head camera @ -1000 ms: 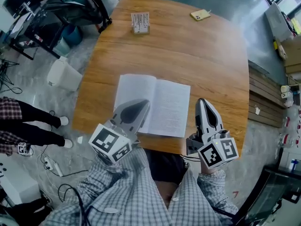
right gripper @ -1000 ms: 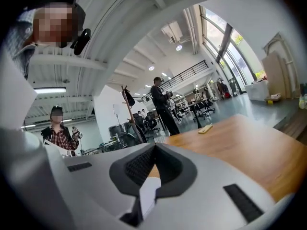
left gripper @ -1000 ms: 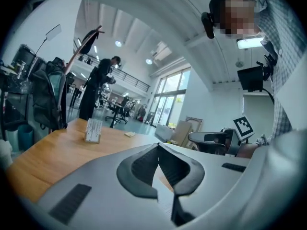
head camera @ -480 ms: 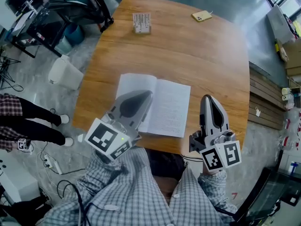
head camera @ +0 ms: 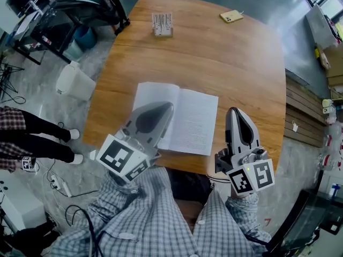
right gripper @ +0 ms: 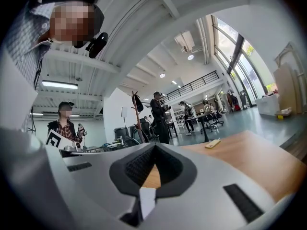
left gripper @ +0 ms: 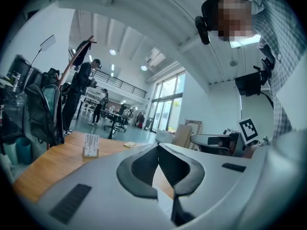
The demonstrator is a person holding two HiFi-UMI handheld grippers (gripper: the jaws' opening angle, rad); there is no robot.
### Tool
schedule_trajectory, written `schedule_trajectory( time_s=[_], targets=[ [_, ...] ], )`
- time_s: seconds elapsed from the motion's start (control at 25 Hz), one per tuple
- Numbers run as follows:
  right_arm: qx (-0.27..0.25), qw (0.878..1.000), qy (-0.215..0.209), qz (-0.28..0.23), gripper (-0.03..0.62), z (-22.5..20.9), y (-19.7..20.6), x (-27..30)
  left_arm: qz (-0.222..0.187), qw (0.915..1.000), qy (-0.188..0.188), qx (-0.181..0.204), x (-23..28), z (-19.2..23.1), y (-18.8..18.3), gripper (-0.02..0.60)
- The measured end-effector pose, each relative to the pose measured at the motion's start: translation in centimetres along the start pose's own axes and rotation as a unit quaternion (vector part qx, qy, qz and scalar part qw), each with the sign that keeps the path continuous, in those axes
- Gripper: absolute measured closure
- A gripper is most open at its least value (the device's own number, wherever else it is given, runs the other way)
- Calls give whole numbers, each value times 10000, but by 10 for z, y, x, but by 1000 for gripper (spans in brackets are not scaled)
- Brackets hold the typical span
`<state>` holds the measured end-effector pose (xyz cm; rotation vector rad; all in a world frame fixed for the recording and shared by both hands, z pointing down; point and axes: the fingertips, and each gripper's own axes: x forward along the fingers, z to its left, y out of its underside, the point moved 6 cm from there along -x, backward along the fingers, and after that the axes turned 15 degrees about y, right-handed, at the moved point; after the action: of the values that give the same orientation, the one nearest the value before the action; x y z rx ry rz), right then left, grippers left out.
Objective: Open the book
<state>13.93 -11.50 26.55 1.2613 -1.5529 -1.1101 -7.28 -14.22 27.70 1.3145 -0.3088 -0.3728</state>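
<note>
The book (head camera: 187, 119) lies open and flat on the wooden table (head camera: 236, 63), near its front edge, both white pages facing up. My left gripper (head camera: 167, 107) hovers over the lower part of the left page, shut, with nothing in it. To the right of the book my right gripper (head camera: 233, 110) hangs over the table's front edge, also shut and empty. In the left gripper view the left gripper (left gripper: 158, 147) shows its jaws closed tip to tip, a sliver of page (left gripper: 165, 204) below. The right gripper (right gripper: 154, 147) looks the same in its own view.
A small card stand (head camera: 161, 24) and a yellow phone (head camera: 231, 16) sit at the table's far end. A white bin (head camera: 75, 83) stands on the floor left of the table, with a person's legs (head camera: 32, 138) beyond. Wooden pallets (head camera: 303, 106) lie to the right.
Both grippers have lifted a little above the table, each rolling slightly. The book has stayed open and still.
</note>
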Motion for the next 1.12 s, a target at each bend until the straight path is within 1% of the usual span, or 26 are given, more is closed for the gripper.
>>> schedule_trajectory(
  time_s=[1.12],
  targets=[
    [-46, 9999, -67, 107, 576, 4, 0, -2, 11, 9999, 69, -82, 1, -5, 0, 572]
  ],
)
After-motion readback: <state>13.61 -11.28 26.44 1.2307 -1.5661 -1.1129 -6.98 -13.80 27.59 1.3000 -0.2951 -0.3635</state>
